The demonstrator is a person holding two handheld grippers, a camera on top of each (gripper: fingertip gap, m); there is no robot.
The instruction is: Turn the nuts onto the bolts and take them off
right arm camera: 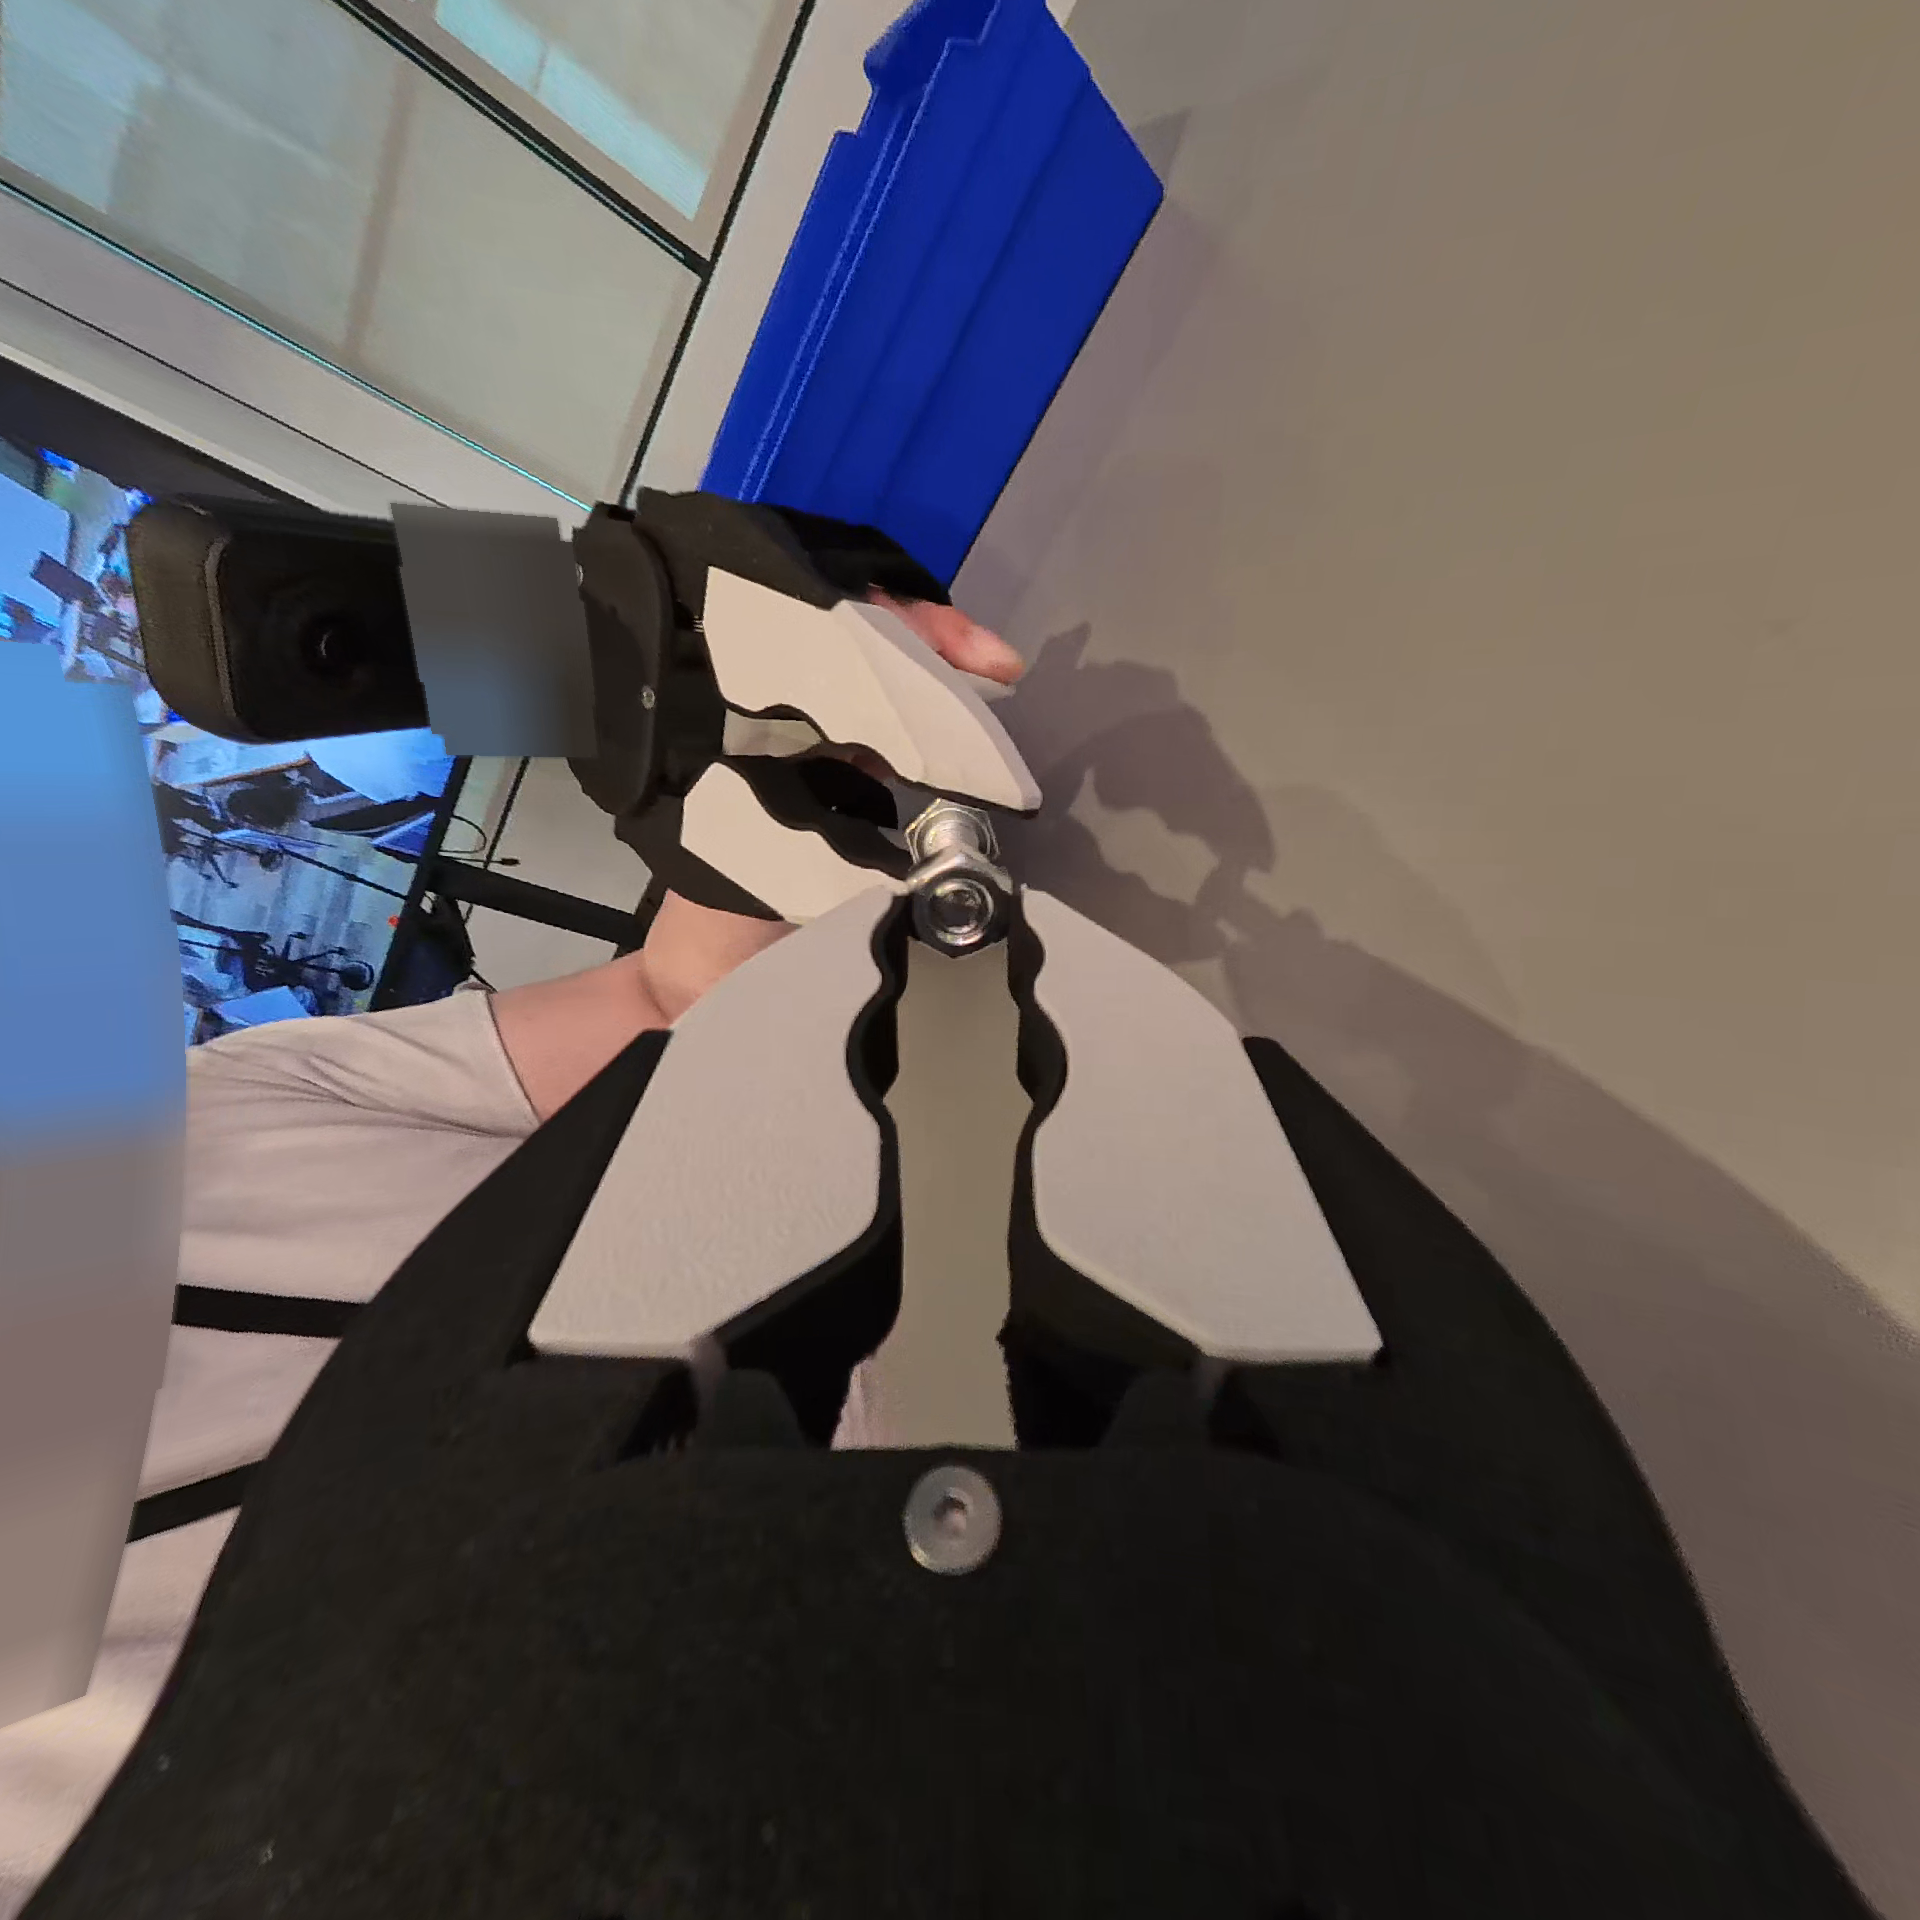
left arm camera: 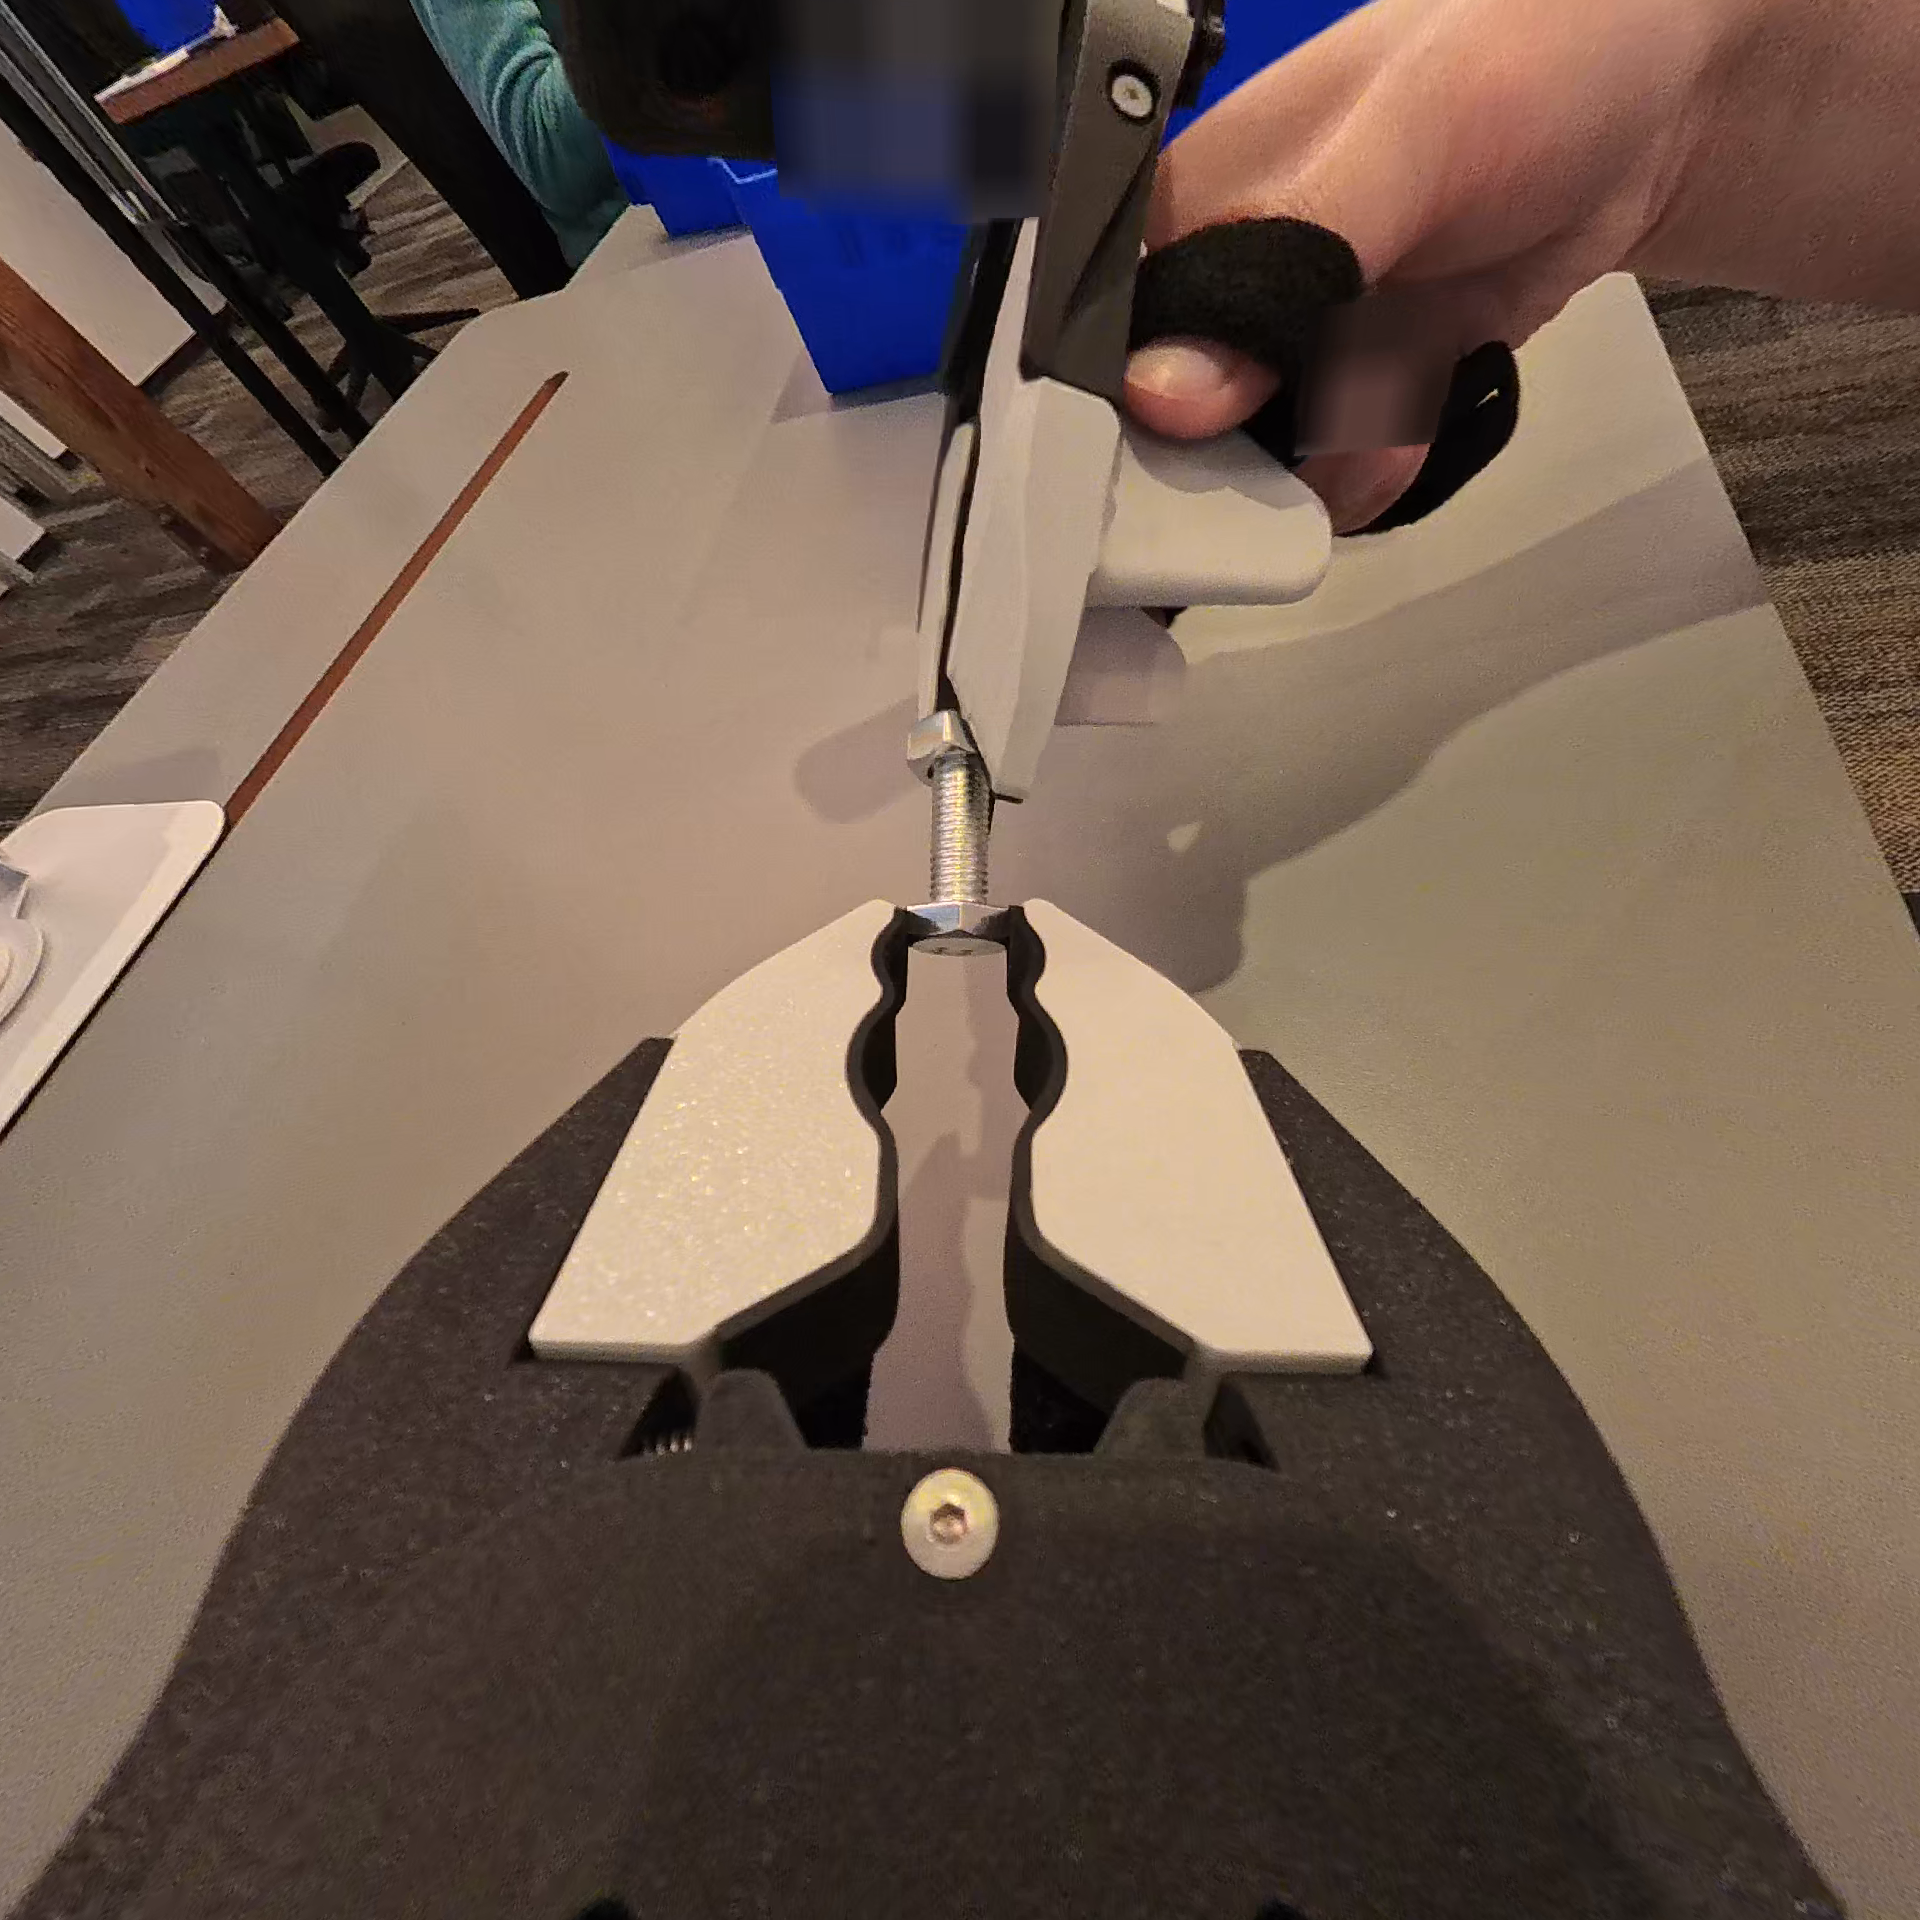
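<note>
Both grippers are clamped mid-frame: left gripper (left arm camera: 956, 920) on the bolt (left arm camera: 961, 847) head, right gripper (right arm camera: 958, 902) on the nut (right arm camera: 956, 909). Hard, slick steel is best gripped across flats.

One bolt (left arm camera: 961, 844), one nut (left arm camera: 938, 740), two claws (left arm camera: 957, 928).

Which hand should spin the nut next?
Right. The right gripper has its fingers pinching the nut at the thread's end. The left gripper clamps the bolt by its head, so it probably just holds steady.
</note>
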